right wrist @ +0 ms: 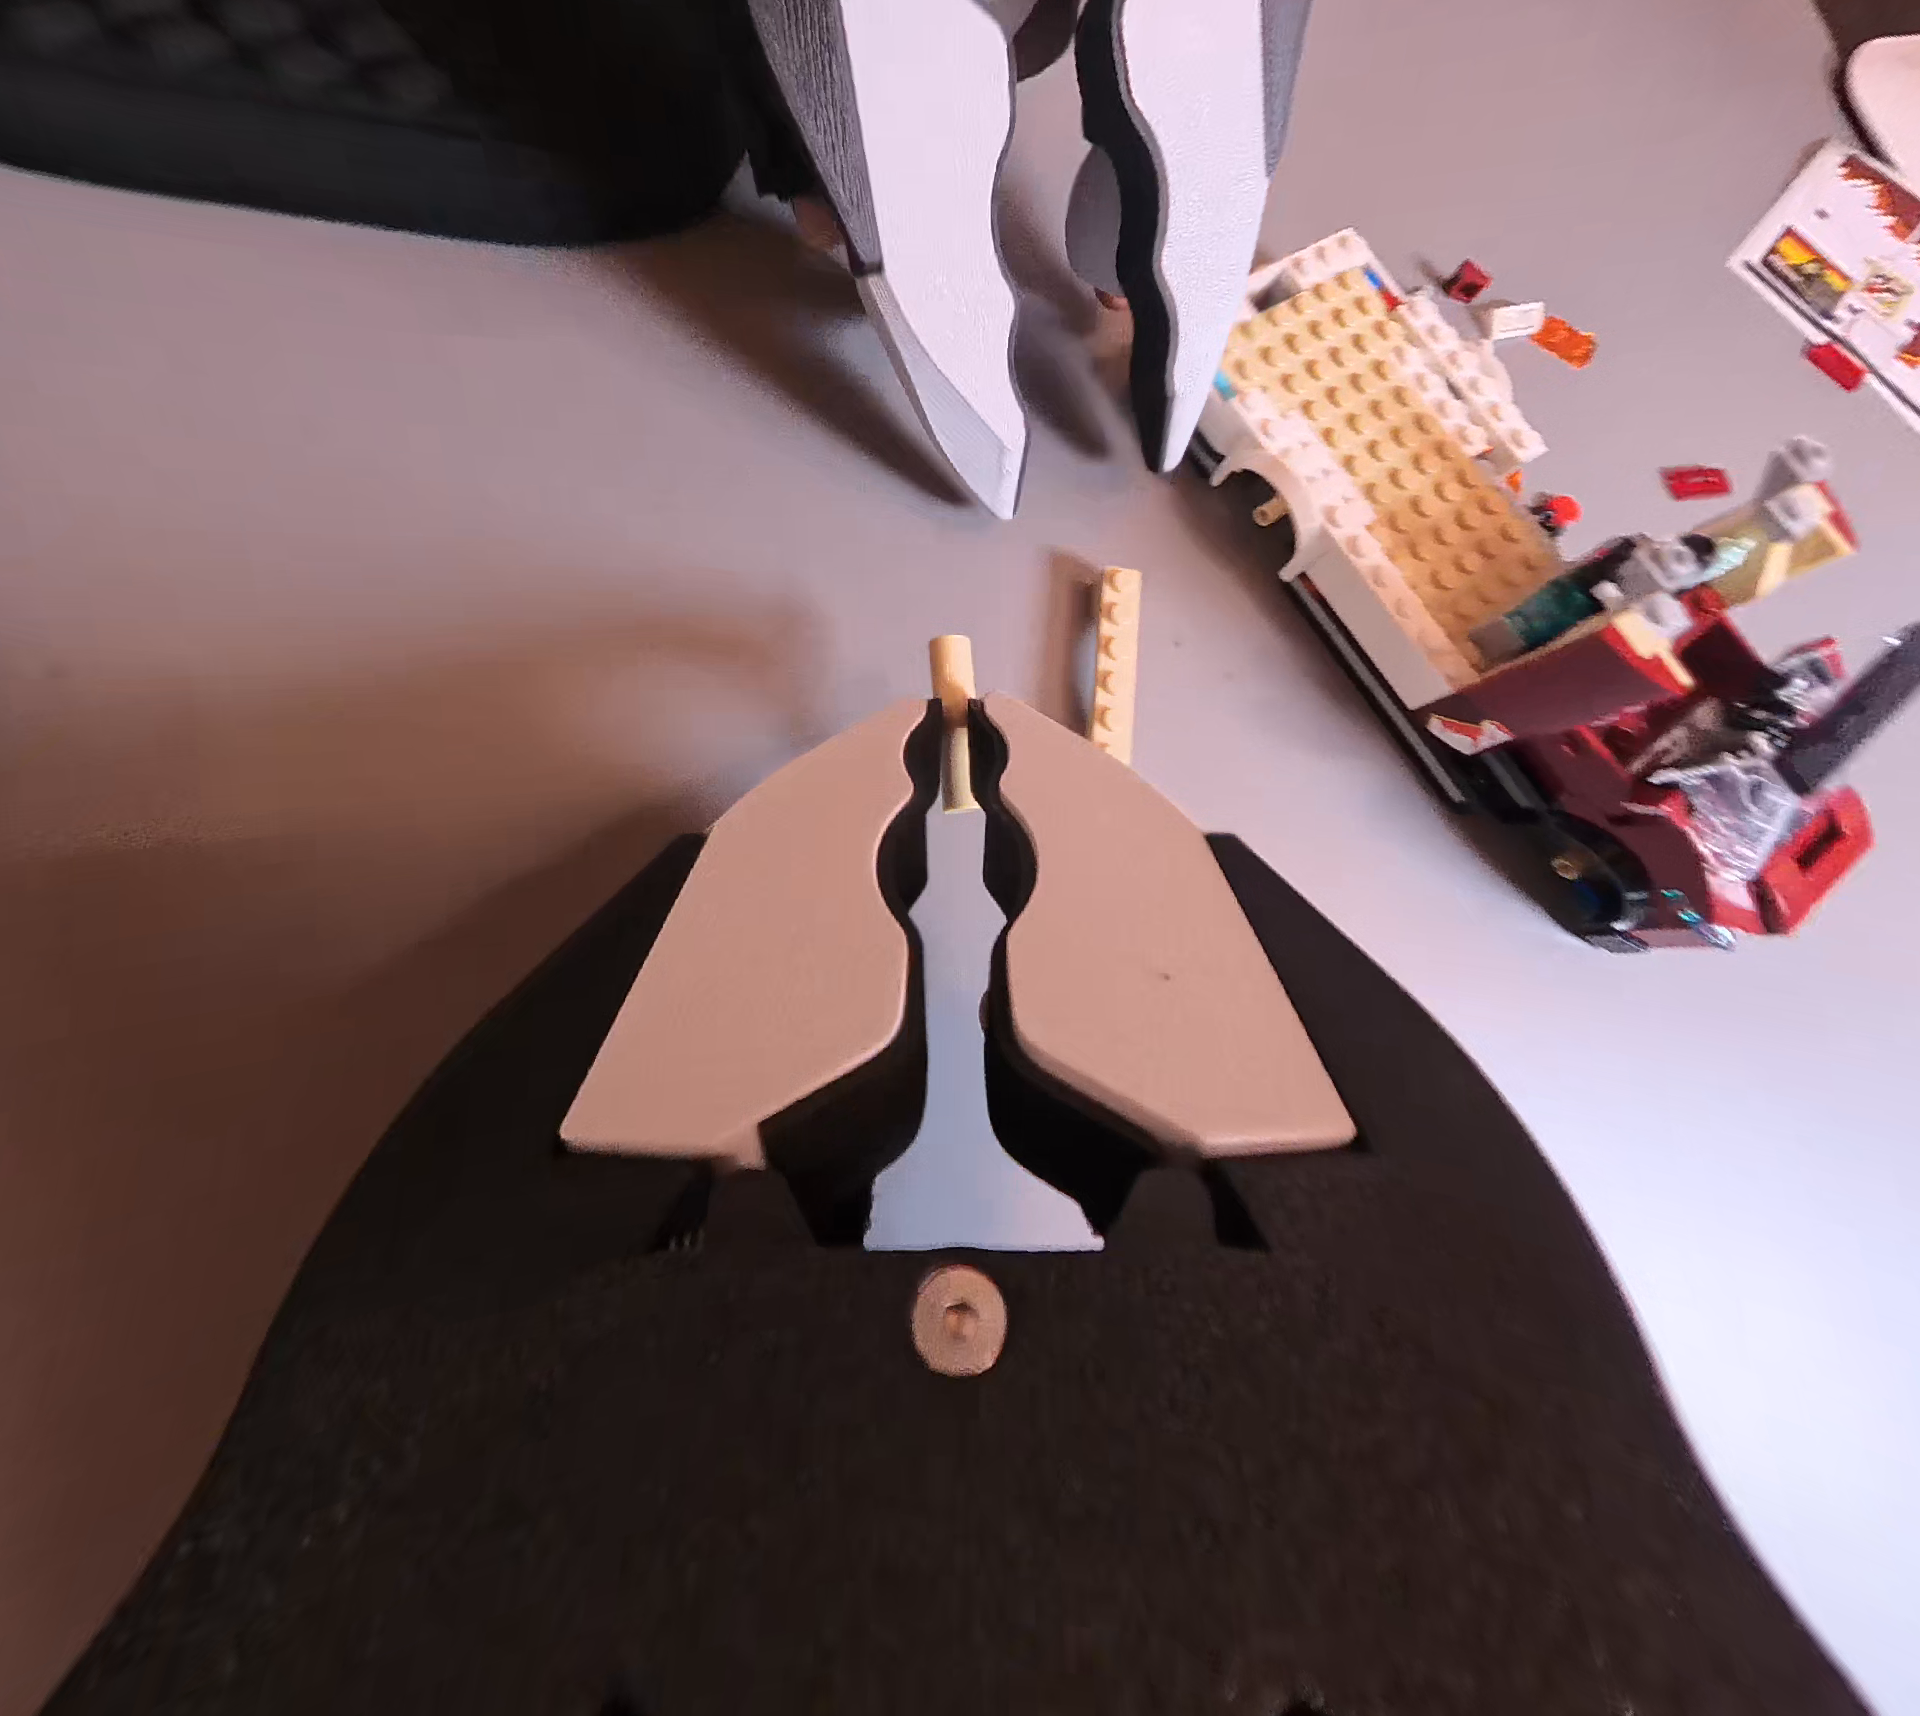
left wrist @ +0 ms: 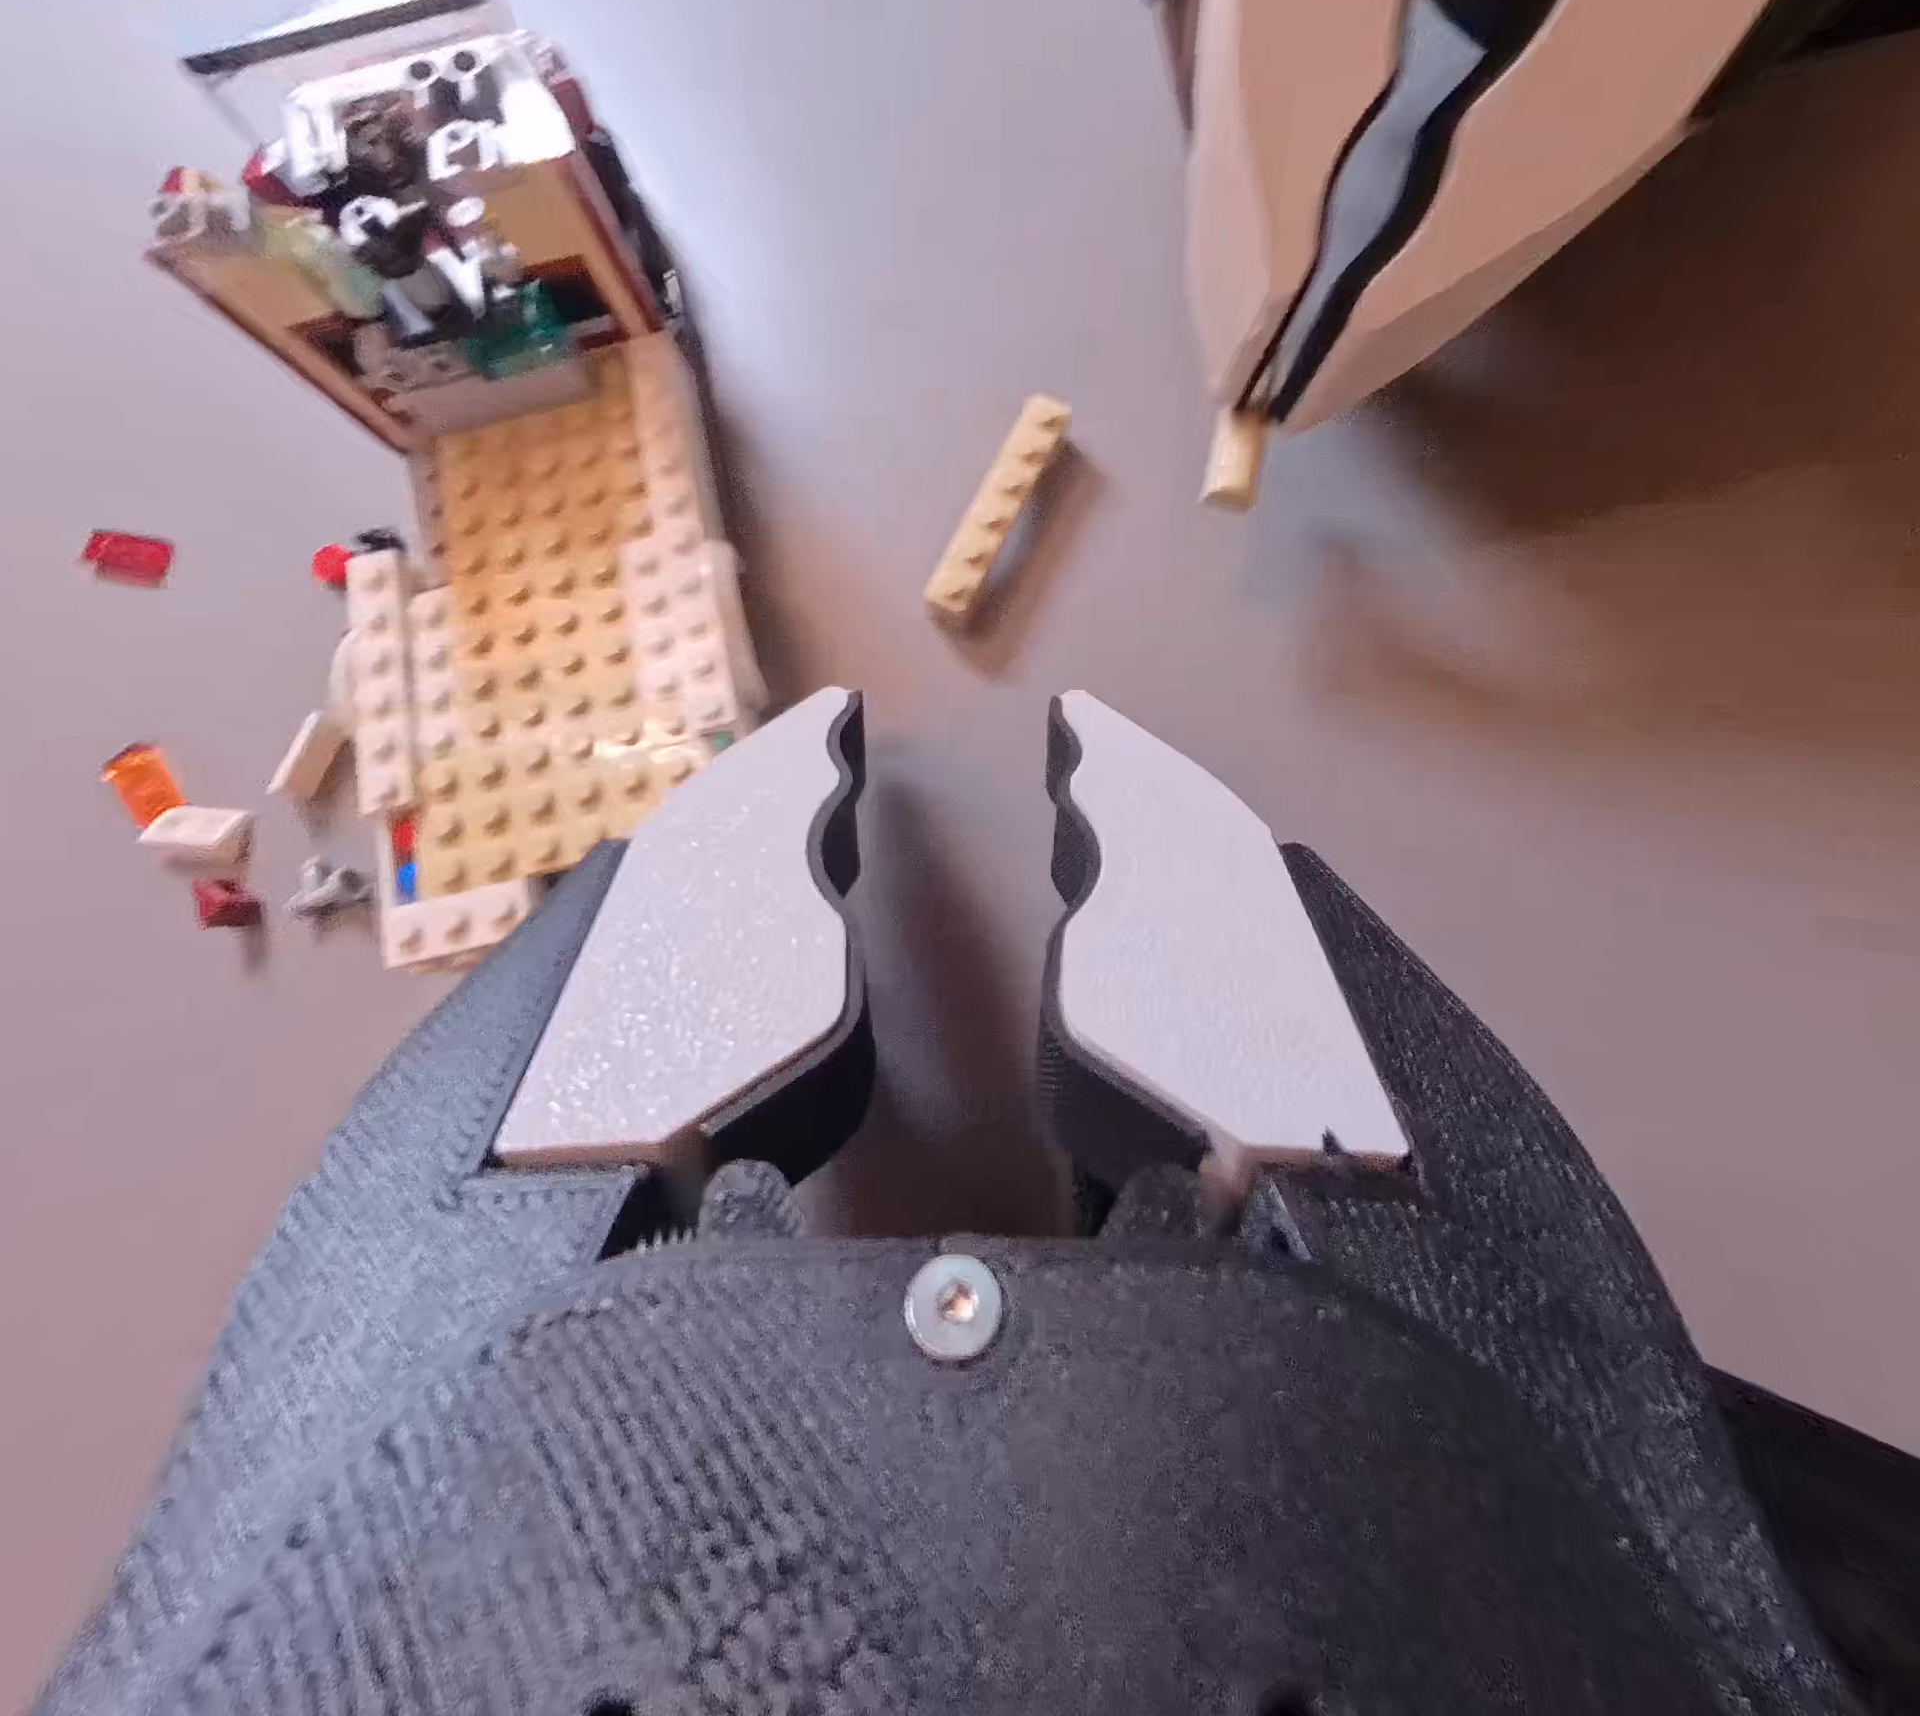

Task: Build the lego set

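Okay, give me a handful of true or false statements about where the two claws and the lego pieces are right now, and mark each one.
1. The right claw is shut on a small tan peg. True.
2. The left claw grips the long tan brick. False: it is open and empty, and the brick lies loose on the table.
3. The long tan brick is pressed onto the tan studded plate of the model. False: it lies apart from the model.
4. Small red and orange pieces lie scattered beside the model. True.
5. A printed instruction sheet lies on the table beyond the model in the right wrist view. True.
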A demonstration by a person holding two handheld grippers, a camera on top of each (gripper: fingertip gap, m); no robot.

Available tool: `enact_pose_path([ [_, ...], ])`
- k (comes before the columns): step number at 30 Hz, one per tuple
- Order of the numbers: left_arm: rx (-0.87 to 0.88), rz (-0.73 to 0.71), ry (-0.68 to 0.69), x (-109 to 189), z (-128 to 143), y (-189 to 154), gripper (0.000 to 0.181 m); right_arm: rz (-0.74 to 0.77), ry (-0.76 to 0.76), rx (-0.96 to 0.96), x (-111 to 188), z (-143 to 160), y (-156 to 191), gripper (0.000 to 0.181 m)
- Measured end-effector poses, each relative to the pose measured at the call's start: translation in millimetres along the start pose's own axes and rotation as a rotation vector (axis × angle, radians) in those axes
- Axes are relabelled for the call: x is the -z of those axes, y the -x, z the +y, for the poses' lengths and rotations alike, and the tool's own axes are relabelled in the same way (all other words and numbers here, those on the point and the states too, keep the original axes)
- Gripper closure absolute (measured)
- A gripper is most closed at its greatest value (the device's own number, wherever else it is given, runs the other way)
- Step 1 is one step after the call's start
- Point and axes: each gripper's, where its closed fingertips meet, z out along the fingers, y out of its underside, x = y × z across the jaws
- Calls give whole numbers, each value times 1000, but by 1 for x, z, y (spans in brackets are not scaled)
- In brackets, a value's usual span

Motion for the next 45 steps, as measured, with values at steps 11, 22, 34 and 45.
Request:
enact_pose_path([
  [11,-47,63,29,-16,-5,0,153,36,-33,-64,10,4,-16,177],
  [22,-26,101,13,-20,-8,-7,159,47,-41,-70,9,3,-19,177],
  [34,-61,92,12,-21,-10,-17,173,71,-26,-108,9,9,-27,176],
  [45,-10,83,33,-20,-10,-31,171,-38,81,-92,-13,6,-16,177],
])
